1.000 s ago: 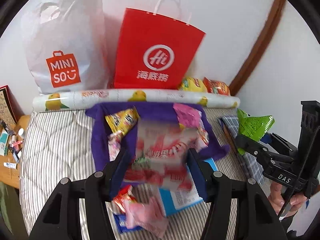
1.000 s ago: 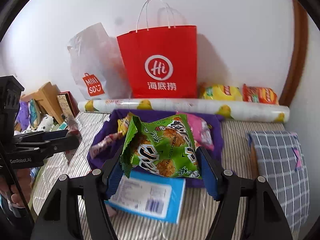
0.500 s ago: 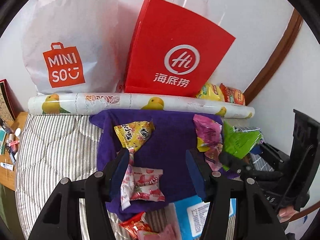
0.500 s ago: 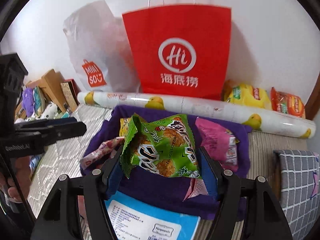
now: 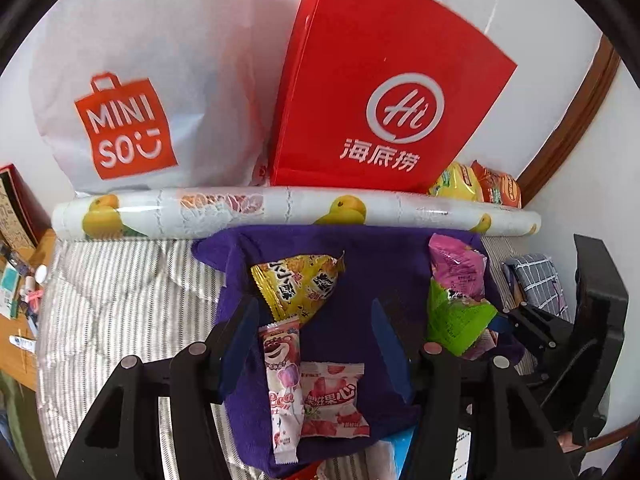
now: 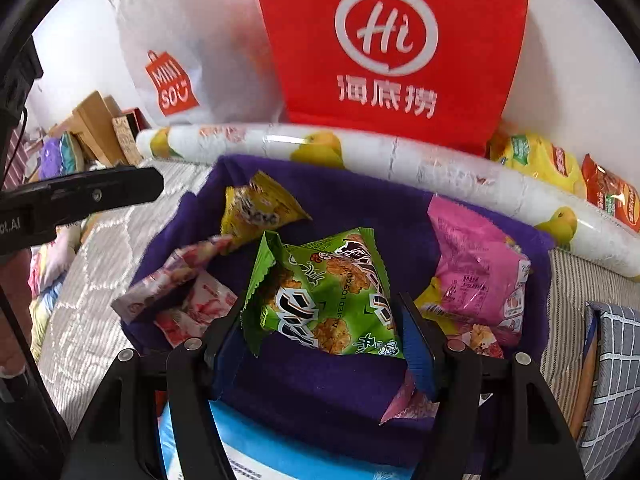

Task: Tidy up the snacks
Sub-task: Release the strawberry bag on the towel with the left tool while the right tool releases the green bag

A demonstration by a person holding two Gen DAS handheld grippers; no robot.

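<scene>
**Green snack pack held over the purple cloth; handling notes**

Left wrist view. The left gripper (image 5: 316,344) hangs over the purple cloth (image 5: 360,272) with its jaws apart and nothing pinched between them. Below the gap lie a lollipop pack (image 5: 282,384) and a strawberry sweet (image 5: 334,400); a yellow pack (image 5: 298,284) lies just beyond. At the cloth's right edge a pink pack (image 5: 458,270) sits behind the green pack (image 5: 456,320), which the right gripper carries in from the right.

Right wrist view. The right gripper (image 6: 324,320) is closed on the green pack (image 6: 324,292), one pad against each side edge, and holds it above the cloth (image 6: 360,208), between the yellow pack (image 6: 260,208) and the pink pack (image 6: 478,276).

Handling, as a judgement. The pack looks light, air-puffed and crinkly, with a smooth film that may slide between the pads. Its contents appear to be brittle crackers, so a hard squeeze across the middle risks crushing them. The flat crimped seams at the ends look like the firmer places to grip.
</scene>
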